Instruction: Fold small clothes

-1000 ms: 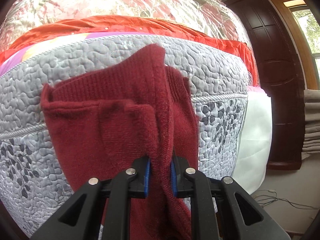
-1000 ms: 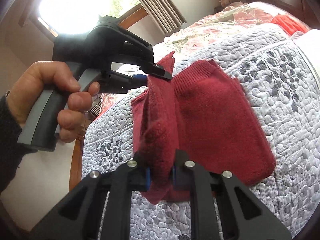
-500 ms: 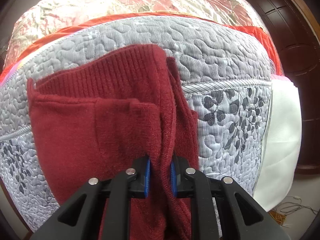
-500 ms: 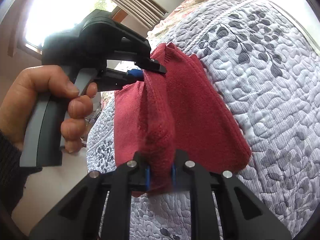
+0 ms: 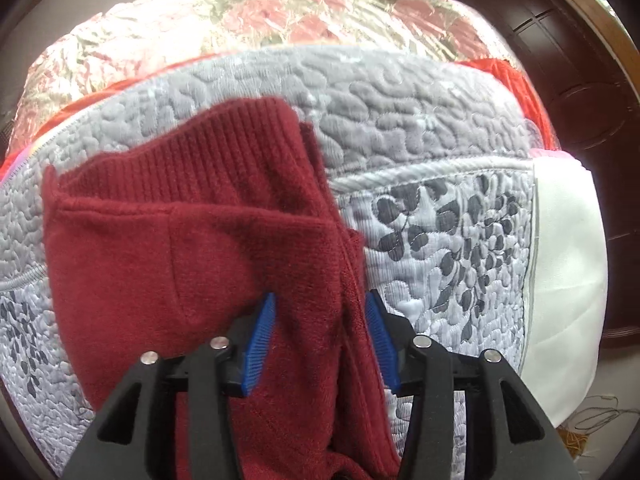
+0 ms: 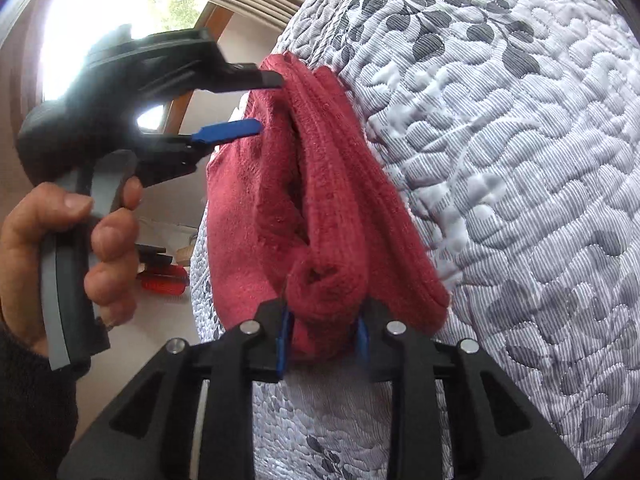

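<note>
The dark red knitted garment (image 5: pixel 192 240) lies folded on the grey quilted bedspread with a dark leaf print (image 5: pixel 440 240), its ribbed hem pointing up the bed; the left claw (image 5: pixel 318 340) stands with its blue-padded jaws apart on either side of a raised ridge of the knit, the pads not pressing it; from the right wrist view the same claw (image 6: pixel 260 104) shows as a black pistol-grip tool with its two fingers spread, the upper one touching the garment's far edge, the blue one just short of it; a person's hand (image 6: pixel 68 248) in a dark sleeve grips its grey handle; the right claw (image 6: pixel 322 344) has a bunched fold of the red knit sitting between its pads, which are partly spread, and I cannot tell whether they pinch it; beyond the bedspread lies a floral quilt under clear plastic (image 5: pixel 240 20), and a dark wooden door (image 5: pixel 580 80) stands to the right.
</note>
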`<state>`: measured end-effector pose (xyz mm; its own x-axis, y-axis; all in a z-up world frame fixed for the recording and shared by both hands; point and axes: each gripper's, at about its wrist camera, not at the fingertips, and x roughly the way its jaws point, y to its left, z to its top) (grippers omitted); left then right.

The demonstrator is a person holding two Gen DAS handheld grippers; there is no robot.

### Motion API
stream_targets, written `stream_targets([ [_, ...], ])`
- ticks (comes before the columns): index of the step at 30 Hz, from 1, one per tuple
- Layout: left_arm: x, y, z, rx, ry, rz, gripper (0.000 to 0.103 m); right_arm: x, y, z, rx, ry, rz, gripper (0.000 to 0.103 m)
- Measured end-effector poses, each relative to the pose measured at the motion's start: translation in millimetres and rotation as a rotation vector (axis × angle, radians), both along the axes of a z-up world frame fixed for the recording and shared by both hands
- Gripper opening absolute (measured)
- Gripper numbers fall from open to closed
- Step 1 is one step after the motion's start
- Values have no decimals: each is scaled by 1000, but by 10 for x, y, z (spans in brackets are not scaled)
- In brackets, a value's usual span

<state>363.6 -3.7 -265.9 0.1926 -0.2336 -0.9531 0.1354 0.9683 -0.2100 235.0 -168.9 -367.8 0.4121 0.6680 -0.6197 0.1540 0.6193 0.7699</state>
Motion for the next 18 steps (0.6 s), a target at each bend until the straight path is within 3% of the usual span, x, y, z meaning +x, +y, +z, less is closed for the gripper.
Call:
stream_targets([
  [1,-41,79,130,-17,-34,1,70,-52,-39,24,-3,1,6,45],
  [2,-99,168,254,-47,-60,1,75,-83,-81,46,-7,4,14,46],
  [7,-684,720,576,-160,-71,-8,79,-235,-313,295,-87,8,156,45],
  [10,-1164,989,508,-164,-61,-9,79,-258,-313,582,-210,-78,319,45],
  [13,-1540,1176,261,-152,-2,-3,79,-121,-148,828,-311,-174,470,45],
  [15,-1710,1262,113,-144,24,4,79,47,41,893,-354,-223,555,46],
  [18,-1805,1312,37,-146,16,-33,79,393,373,771,-394,-211,678,46],
])
